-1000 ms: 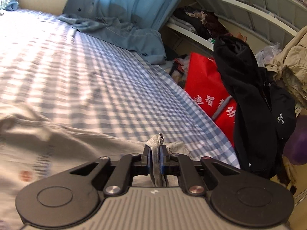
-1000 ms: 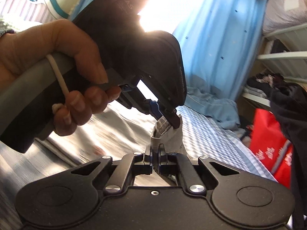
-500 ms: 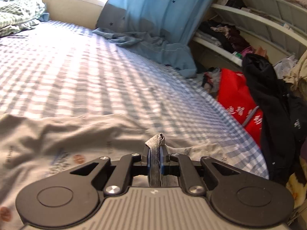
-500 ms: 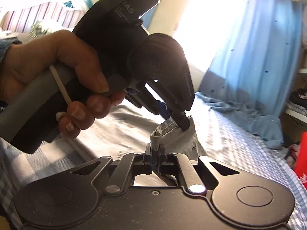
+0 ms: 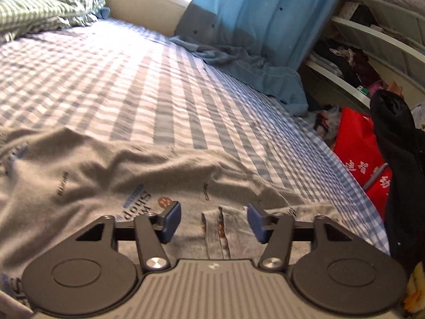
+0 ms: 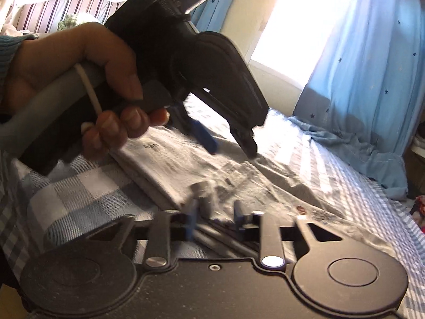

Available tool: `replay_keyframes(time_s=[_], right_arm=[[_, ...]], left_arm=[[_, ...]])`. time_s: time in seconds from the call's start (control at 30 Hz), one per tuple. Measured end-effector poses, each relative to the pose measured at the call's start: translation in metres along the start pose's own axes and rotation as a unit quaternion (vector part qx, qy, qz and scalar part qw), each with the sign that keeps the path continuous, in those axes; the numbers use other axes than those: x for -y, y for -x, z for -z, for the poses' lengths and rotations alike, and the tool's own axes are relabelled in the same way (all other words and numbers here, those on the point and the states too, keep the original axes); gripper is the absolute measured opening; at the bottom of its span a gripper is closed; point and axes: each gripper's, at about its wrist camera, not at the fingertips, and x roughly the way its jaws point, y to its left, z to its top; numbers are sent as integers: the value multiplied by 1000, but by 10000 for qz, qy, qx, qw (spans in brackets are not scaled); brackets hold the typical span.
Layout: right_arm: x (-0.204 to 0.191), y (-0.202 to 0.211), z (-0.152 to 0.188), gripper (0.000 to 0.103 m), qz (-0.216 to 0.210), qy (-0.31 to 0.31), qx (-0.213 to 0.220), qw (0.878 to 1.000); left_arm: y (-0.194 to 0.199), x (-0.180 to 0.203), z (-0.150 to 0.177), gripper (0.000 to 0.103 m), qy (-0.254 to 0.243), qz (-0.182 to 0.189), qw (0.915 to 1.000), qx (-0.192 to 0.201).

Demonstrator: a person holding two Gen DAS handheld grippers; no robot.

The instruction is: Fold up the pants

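Left wrist view: the left tool (image 5: 213, 219) was opening, pads clear of the hem between them, and the grey pants (image 5: 111, 175) lay limp on the bed (image 5: 132, 79). Right wrist view: the right tool (image 6: 216, 219) was opening too, its hem released; thin, light, floppy cloth, probably best pinched at hems or corners.

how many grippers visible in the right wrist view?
2. The right gripper is at the bottom centre, jaws opening around a bunched edge of the pants. The left gripper is upper left, held by a hand, jaws opening above the pants.
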Motion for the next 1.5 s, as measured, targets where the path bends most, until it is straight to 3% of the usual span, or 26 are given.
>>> replay_keyframes(time_s=[0.07,0.13,0.27,0.5,0.7,0.77,0.83,0.97,1.0,1.07,1.27,1.33,1.4,1.5], right_arm=[[8,9,4,64,114,-74,63,9999],[19,19,11,83,421,-130,106,9990],[55,31,32,103,1202,-303,66,9923],[131,28,71,102,2356,-795,-267,9682],[178,7,103,102,3375,-1157,-790,9308],[187,0,118,102,3513,-1278,-986,9223],[194,4,130,102,3593,-1516,-864,9167],[214,12,137,102,3740,-2107,-1053,8970],[215,14,134,102,3810,-2038,-982,8965],[214,12,121,102,3766,-1610,-777,9090],[212,-23,83,102,3075,-685,-461,9480],[211,-43,81,102,3053,-288,-574,9501],[215,-67,83,102,3029,-50,-1023,9475],[225,-74,82,102,2857,-246,-1187,9506]], left_arm=[[2,8,0,84,-159,-178,9996,134],[0,21,2,91,-403,-293,9985,229],[-16,43,14,96,-747,-381,9963,162],[-46,56,39,98,-1156,-1095,9871,141],[-43,51,40,102,-952,-949,9908,169],[-44,52,40,103,-993,-970,9902,125],[-46,55,40,103,-1089,-1052,9884,97],[-48,58,41,103,-1178,-1130,9866,63],[-48,59,41,103,-1173,-1126,9867,65],[-48,58,40,103,-1153,-1108,9871,72],[-47,54,38,103,-1101,-1047,9884,90],[-47,53,38,103,-1104,-1045,9883,88],[-48,54,38,103,-1119,-1058,9880,83],[-48,55,38,103,-1139,-1079,9876,74]])
